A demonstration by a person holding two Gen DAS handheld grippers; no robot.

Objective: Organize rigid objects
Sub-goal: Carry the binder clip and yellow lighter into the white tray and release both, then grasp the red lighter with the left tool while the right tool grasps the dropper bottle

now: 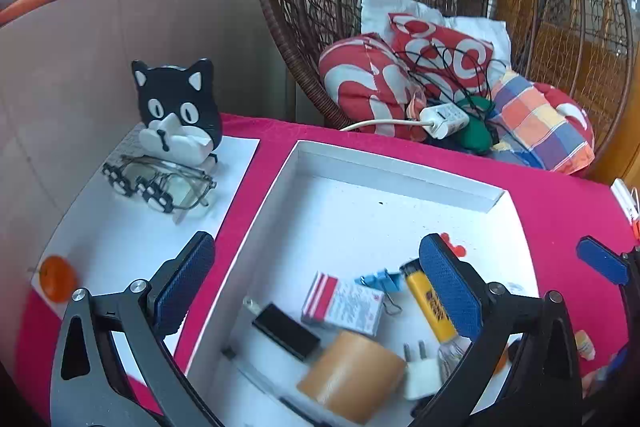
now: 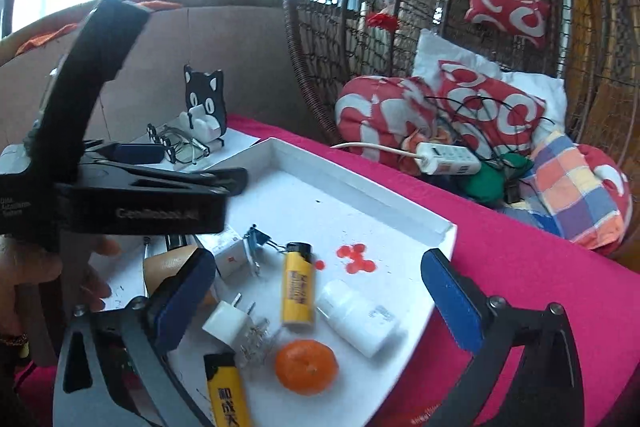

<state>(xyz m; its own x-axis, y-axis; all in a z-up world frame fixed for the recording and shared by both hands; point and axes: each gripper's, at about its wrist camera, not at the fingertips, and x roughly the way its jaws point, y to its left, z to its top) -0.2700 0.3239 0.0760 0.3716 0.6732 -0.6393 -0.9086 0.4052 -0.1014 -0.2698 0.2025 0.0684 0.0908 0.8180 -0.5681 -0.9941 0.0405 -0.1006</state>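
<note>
My left gripper [image 1: 317,243] stands open over a white tray [image 1: 400,171], with nothing between its blue pads. Below it lie a red-and-white small box [image 1: 342,303], a black adapter [image 1: 286,331], a brown tape roll [image 1: 352,375], a white plug [image 1: 422,375], a blue binder clip [image 1: 378,281] and a yellow lighter [image 1: 430,303]. My right gripper [image 2: 317,255] is open too, empty, above the same tray [image 2: 360,183]. Under it are a yellow lighter [image 2: 298,287], a white bottle [image 2: 358,315], an orange [image 2: 306,367] and a second lighter [image 2: 228,391].
A cat-shaped holder [image 1: 176,107] and glasses [image 1: 160,183] sit on a white sheet left of the tray, with another orange [image 1: 58,279] at its near corner. The table has a pink cloth [image 1: 560,211]. A wicker chair with cushions [image 1: 400,75] and a power strip [image 1: 444,121] stands behind.
</note>
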